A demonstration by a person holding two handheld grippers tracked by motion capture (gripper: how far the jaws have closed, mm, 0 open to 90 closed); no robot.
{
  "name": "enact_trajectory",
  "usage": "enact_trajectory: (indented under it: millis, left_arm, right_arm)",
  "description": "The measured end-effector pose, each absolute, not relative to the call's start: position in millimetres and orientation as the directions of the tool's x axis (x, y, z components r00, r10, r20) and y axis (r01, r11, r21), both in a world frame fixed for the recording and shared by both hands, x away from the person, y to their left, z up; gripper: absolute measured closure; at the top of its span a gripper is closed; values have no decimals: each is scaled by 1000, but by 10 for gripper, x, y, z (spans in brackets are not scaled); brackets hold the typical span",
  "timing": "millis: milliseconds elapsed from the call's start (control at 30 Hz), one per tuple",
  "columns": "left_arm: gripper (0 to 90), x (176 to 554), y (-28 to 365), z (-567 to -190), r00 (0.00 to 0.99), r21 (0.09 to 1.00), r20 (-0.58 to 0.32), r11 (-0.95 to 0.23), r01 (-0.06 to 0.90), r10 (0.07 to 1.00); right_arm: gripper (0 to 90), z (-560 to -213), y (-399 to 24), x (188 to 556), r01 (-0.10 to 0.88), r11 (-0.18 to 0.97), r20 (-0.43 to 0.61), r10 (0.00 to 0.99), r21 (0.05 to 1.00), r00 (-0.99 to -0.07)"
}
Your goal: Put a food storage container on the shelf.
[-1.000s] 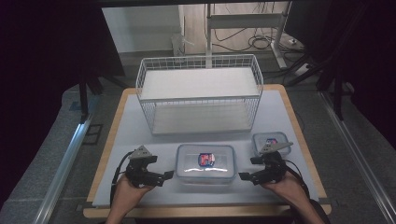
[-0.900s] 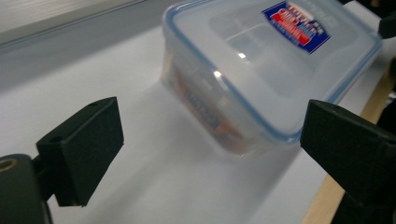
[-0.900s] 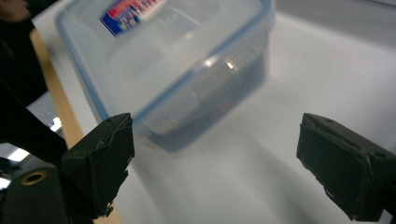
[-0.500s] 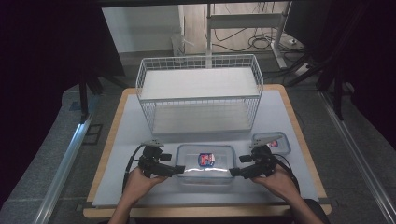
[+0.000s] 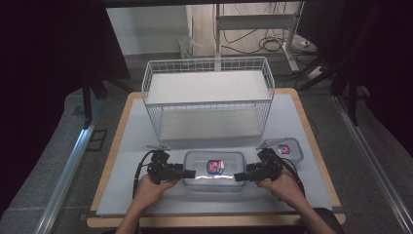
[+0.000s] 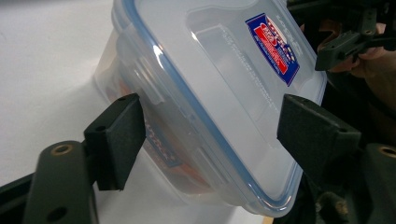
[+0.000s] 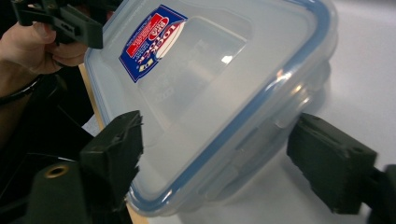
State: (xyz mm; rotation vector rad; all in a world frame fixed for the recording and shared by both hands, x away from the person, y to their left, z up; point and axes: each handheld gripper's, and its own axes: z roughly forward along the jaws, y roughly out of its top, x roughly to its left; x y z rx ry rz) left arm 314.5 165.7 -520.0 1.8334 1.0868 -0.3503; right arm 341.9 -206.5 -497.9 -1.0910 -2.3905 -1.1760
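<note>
Both grippers have closed in on the clear lidded container [image 5: 214,169] since a second ago, when they sat back near the front edge of the worktop [image 5: 122,141]; now my left gripper [image 5: 187,173] meets its left end and my right gripper [image 5: 241,176] its right end. From the left gripper view, my jaws stand wide apart, one on each side of the container's near corner [image 6: 219,140], the left one just beside its wall and the right one clear of the blue-sealed lid. From the right gripper view it is much the same: jaws spread, the container's corner [image 7: 224,126] between them, and I cannot tell whether either pad touches. The container's lid carries a red and blue label [image 5: 215,166]. A smaller lidded container [image 5: 288,147] lies just behind my right hand [image 5: 281,184]. Behind both stands a white wire basket [image 5: 209,97], on the pale mat that covers the wood-edged worktop. Beyond it are a grey floor, cables and a metal stand leg.
</note>
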Motion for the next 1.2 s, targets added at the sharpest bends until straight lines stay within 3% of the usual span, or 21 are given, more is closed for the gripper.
enact_trajectory:
  millis: [100, 267, 567, 800, 1200]
  left_arm:
    - [298, 3143, 1680, -5206, 559, 573, -643, -156, 805, 523]
    - [376, 3034, 1711, -5128, 583, 605, -614, -157, 780, 532]
    - [437, 2847, 1709, -5058, 616, 649, -556, -172, 741, 558]
    - [505, 2669, 1733, -5031, 640, 686, -524, -166, 708, 562]
    - [533, 2552, 1760, -5049, 627, 687, -542, -134, 714, 560]
  right_arm:
    - [228, -4986, -2089, 3418, 742, 374, 544, 511, 556, -665]
    - [390, -4940, -2191, 3383, 744, 329, 565, 496, 581, -660]
    - [491, -4877, -2242, 3266, 732, 306, 562, 486, 608, -670]
    - [538, -4840, -2274, 3137, 710, 305, 548, 471, 635, -692]
    - [514, -4892, -2256, 3091, 707, 317, 548, 462, 633, -698]
